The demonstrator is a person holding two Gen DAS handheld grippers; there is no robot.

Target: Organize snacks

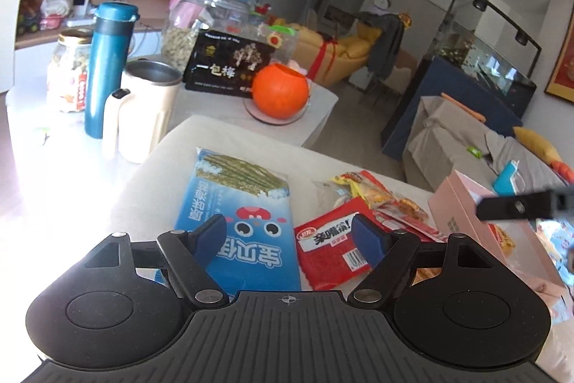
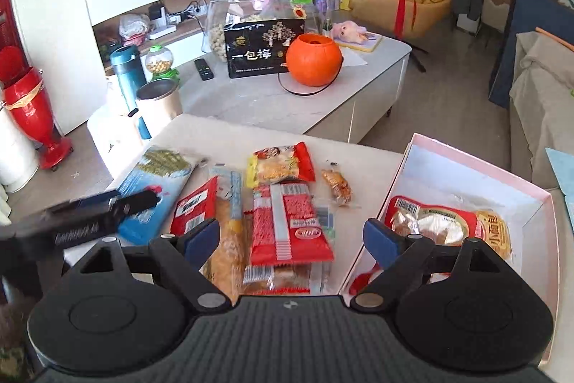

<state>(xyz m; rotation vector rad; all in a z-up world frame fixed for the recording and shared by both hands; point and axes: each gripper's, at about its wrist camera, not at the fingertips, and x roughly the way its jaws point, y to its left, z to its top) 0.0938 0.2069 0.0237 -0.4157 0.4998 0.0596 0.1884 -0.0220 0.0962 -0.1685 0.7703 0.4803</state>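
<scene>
Several snack packets lie on a low white table (image 2: pixel 362 157). My left gripper (image 1: pixel 287 225) hovers open over a blue snack bag (image 1: pixel 244 203) and a red packet (image 1: pixel 330 250), pressing on neither. My right gripper (image 2: pixel 290 227) is open too, above a red striped packet (image 2: pixel 290 221) and a long bread packet (image 2: pixel 229 239). A yellow-red packet (image 2: pixel 280 164) and a small clear-wrapped snack (image 2: pixel 337 185) lie farther back. The open pink box (image 2: pixel 477 167) to the right holds one red and yellow packet (image 2: pixel 448 225). The left gripper (image 2: pixel 140 200) shows blurred over the blue bag (image 2: pixel 154 182).
Behind the low table, a longer table carries an orange pumpkin bucket (image 2: pixel 314 60), a black box (image 2: pixel 258 51) and a glass jar (image 2: pixel 240 9). A teal bottle (image 1: pixel 107 67) and a cream mug (image 1: pixel 147 110) stand left of the snacks. A covered sofa (image 2: pixel 538 96) is on the right.
</scene>
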